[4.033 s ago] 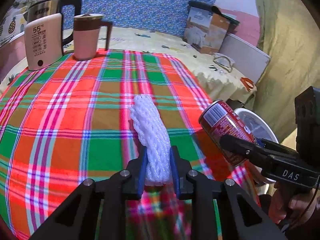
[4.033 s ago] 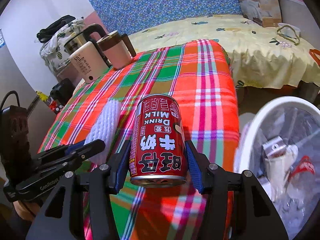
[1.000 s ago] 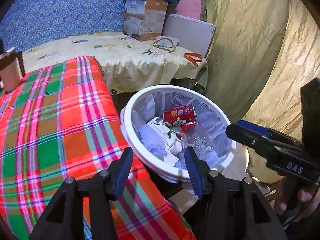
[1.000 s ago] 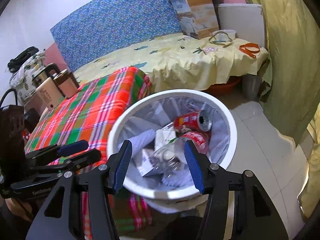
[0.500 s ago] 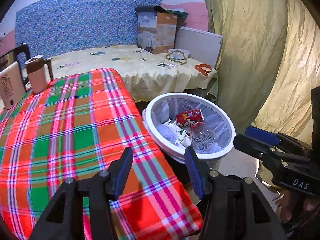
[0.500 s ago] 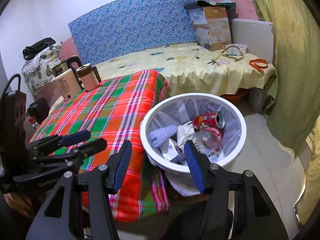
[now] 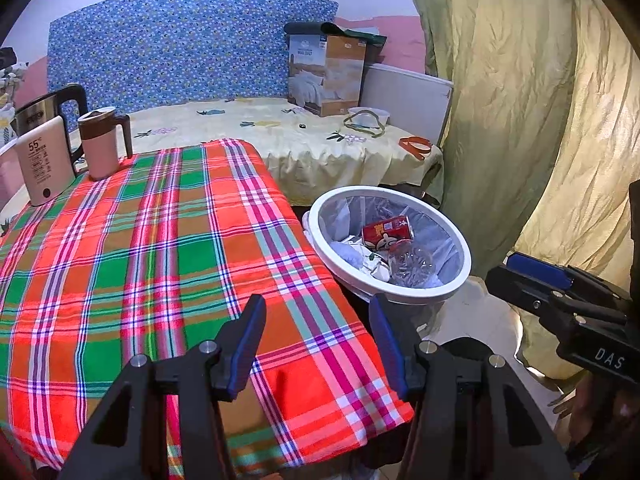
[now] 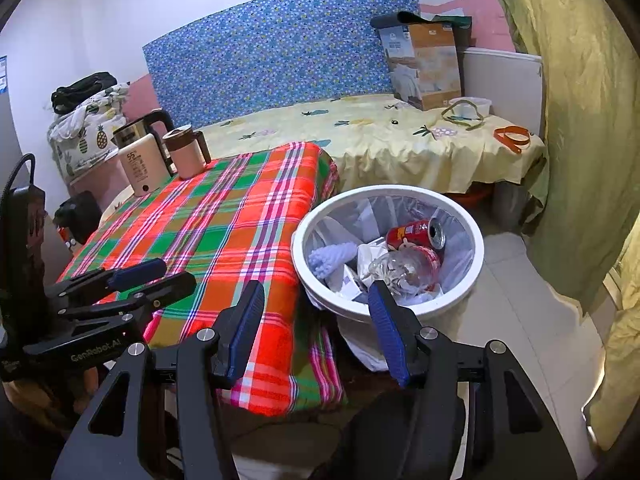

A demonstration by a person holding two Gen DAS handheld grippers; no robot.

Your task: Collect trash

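A white trash bin [image 7: 460, 276] [image 8: 478, 264] stands on the floor beside the plaid table [image 7: 160, 240] [image 8: 224, 224]. In it lie a red milk can [image 7: 387, 232] [image 8: 414, 234], a white foam net sleeve [image 8: 334, 258], a clear plastic bottle [image 7: 412, 266] [image 8: 404, 268] and paper scraps. My left gripper [image 7: 316, 320] is open and empty above the table's near right corner. My right gripper [image 8: 316, 308] is open and empty, held back from the bin's near rim. Each gripper shows in the other's view, the right one [image 7: 520, 268] and the left one [image 8: 160, 274].
A kettle [image 7: 42, 160] [image 8: 142, 160] and a pink mug [image 7: 102, 142] [image 8: 186, 152] stand at the table's far left. A bed with a yellow sheet [image 7: 320, 140] [image 8: 400, 140] carries a cardboard box [image 7: 326, 74] [image 8: 424, 64]. A yellow-green curtain [image 7: 540, 120] [image 8: 592, 120] hangs at the right.
Four seconds ago the left gripper held the foam sleeve and the right the can; both lie in the bin now. Both open grippers have pulled back from the bin over the last second.
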